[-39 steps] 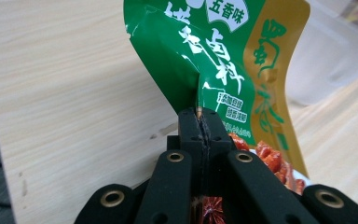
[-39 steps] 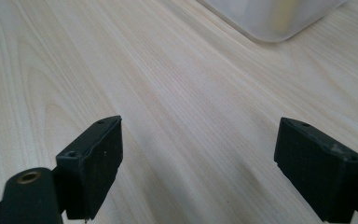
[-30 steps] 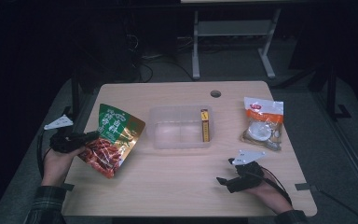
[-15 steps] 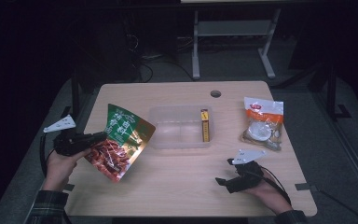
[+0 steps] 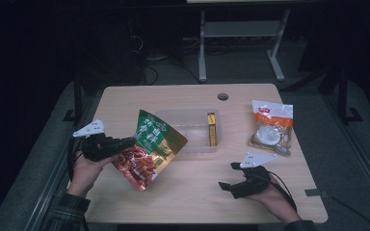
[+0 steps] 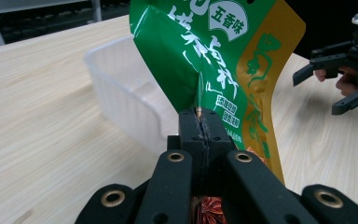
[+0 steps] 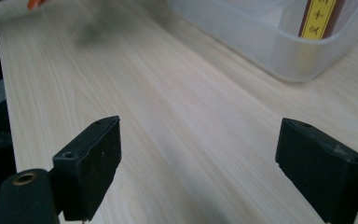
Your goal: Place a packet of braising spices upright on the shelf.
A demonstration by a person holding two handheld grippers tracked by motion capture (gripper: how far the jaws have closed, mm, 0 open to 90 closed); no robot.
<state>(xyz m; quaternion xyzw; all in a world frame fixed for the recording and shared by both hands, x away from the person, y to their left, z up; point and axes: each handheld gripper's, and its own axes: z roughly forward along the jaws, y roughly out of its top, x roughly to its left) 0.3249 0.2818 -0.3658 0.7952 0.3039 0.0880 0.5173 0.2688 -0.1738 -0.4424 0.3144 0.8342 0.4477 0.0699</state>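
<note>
Both jaws of left gripper (image 6: 199,122) clamp green snack bag (image 6: 214,56).

Two snack bags (image 5: 150,149) (image 5: 271,127), one tub (image 5: 192,131), one box (image 5: 212,129)

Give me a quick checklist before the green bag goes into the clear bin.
1. Left hand-held gripper clamped on the green bag edge: ok.
2. Bag lifted off the table: ok.
3. Clear bin has free space left of the yellow box: ok.
4. Right hand-held gripper open and away from the bin: ok.
5. White bag apart from the bin: ok.
6. Green bag fits inside the bin: cannot tell.
</note>
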